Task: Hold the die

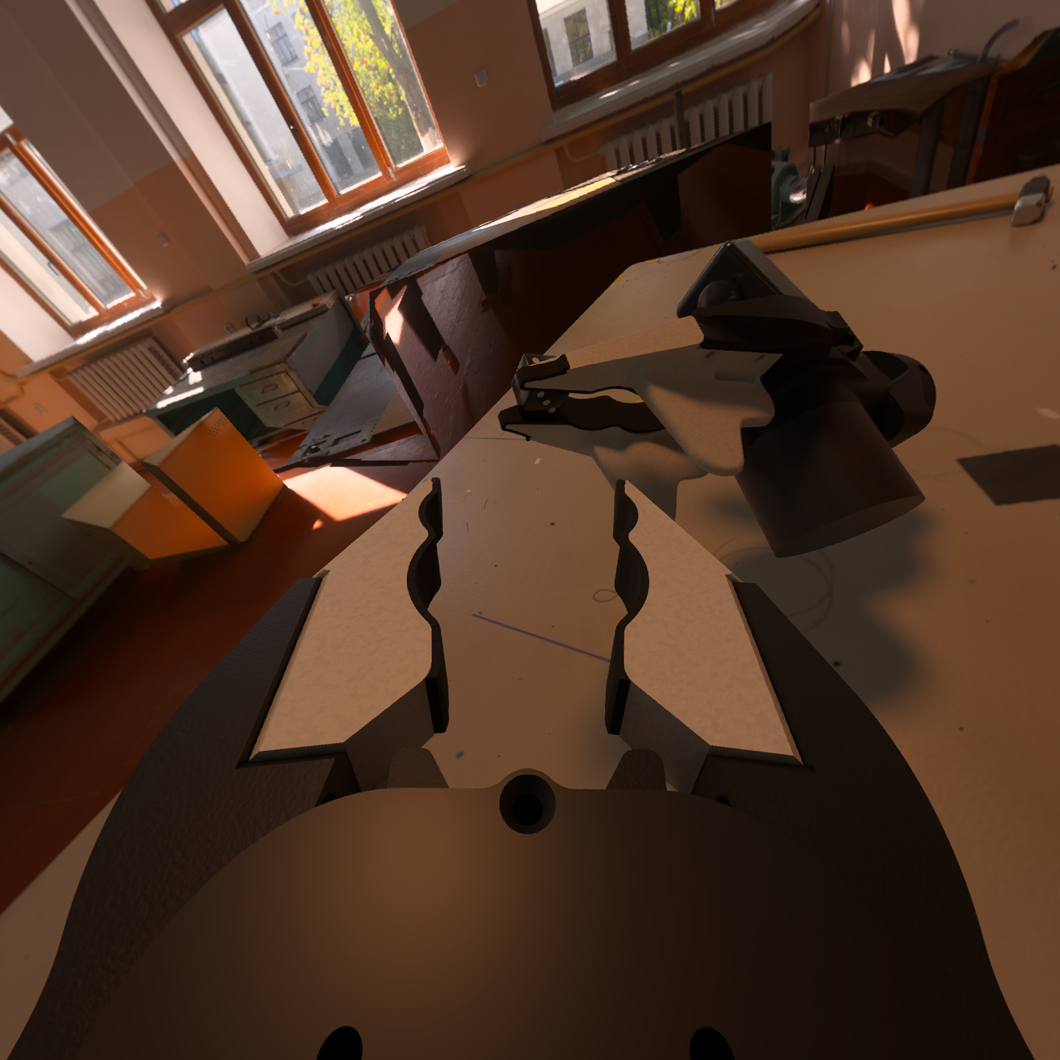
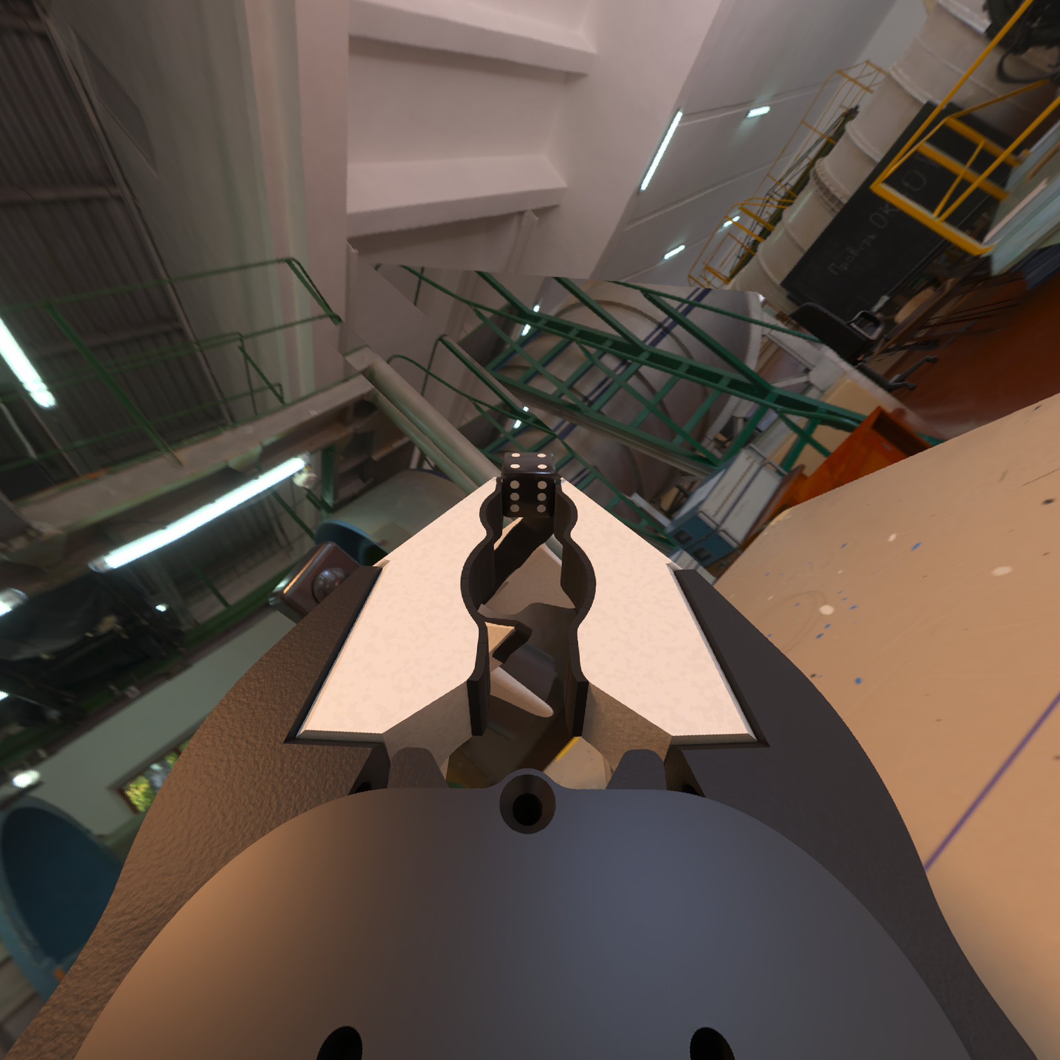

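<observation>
The die (image 2: pixel 527 484) is black with white dots. My right gripper (image 2: pixel 527 499) is shut on it at the fingertips and holds it in the air above the table's edge. In the left wrist view the right gripper (image 1: pixel 526 394) shows ahead and to the right, with the die (image 1: pixel 538 383) pinched at its tips. My left gripper (image 1: pixel 529 499) is open and empty, low over the beige table (image 1: pixel 803 659), its tips short of the die. Parts of the left gripper (image 2: pixel 519 659) show below, through the gap between the right fingers.
A hammer (image 1: pixel 895 217) with a wooden handle lies at the table's far right edge. A dark flat patch (image 1: pixel 1015 473) lies on the table to the right. The table edge runs diagonally; past it the floor drops away. The table (image 2: pixel 918 602) is on the right in the right wrist view.
</observation>
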Tool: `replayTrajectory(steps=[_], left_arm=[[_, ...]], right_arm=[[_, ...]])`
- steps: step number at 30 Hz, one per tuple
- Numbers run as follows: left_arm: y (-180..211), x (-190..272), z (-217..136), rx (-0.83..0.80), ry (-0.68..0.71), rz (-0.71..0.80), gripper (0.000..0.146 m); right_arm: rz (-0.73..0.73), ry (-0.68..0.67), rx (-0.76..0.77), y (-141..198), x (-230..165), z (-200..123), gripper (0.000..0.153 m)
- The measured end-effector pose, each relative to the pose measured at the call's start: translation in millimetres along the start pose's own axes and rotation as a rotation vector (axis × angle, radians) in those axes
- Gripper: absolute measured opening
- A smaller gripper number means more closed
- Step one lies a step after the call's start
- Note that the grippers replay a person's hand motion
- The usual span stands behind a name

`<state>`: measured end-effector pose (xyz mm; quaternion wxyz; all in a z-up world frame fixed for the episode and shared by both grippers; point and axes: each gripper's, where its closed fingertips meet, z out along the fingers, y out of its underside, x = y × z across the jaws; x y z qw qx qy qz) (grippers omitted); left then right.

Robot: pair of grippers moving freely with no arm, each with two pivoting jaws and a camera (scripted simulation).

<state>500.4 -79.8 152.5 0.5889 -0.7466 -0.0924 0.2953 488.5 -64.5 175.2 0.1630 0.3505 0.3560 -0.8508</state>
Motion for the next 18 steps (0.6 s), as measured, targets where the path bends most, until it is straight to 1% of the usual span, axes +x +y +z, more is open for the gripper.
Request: replayTrajectory(steps=[5, 12, 18], left_arm=[[-2.0, -0.9, -1.5, 0.013, -0.019, 0.086, 0.059], [-7.0, 0.8, -4.7, 0.043, -0.078, 0.267, 0.059], [-12.4, -0.8, -7.7, 0.069, -0.095, 0.257, 0.068]], right_arm=[[0.062, -0.026, 0.03, 0.2, -1.4, 1.3, 0.016], [0.194, -0.023, 0.083, 1.8, 7.5, -0.6, 0.016], [0.225, -0.029, 0.103, -0.4, 5.5, -0.4, 0.016]])
